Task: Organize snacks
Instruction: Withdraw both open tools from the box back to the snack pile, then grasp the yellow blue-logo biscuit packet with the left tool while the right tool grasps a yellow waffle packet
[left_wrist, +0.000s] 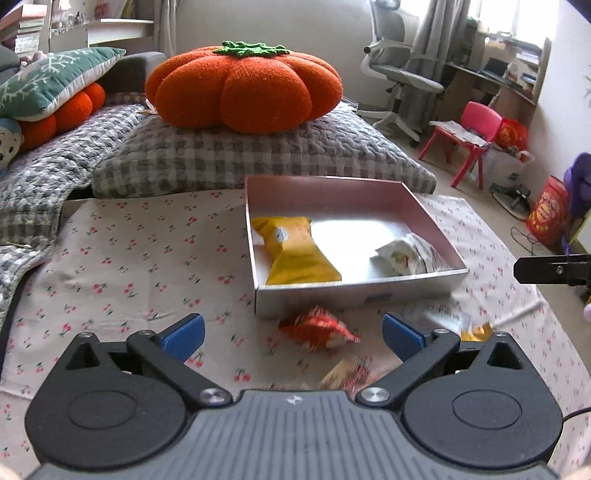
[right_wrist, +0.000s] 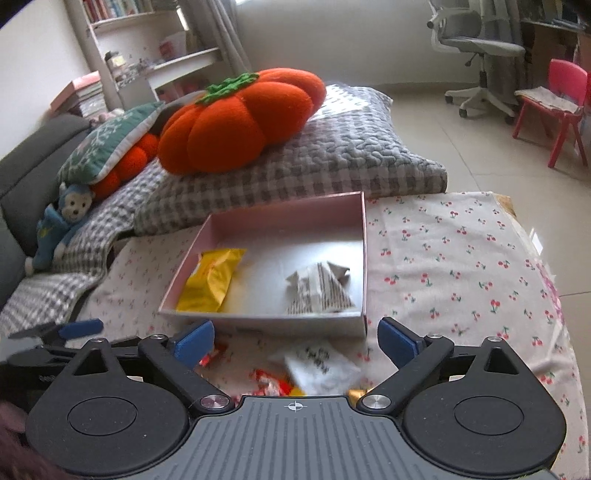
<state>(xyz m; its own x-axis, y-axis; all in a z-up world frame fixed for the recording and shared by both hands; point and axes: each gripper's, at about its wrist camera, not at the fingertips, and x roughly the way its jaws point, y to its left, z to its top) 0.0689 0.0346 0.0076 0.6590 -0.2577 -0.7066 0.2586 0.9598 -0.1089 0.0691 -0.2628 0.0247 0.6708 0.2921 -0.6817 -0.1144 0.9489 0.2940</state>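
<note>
blurred snacks (right_wrist: 314, 363) half-hidden, right claw (right_wrist: 295, 341)

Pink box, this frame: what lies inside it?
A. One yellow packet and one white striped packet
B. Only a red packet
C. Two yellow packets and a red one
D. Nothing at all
A: the pink box holds a yellow packet at one side and a white striped packet at the other, while the red packet lies outside on the cherry-print cloth.
</note>
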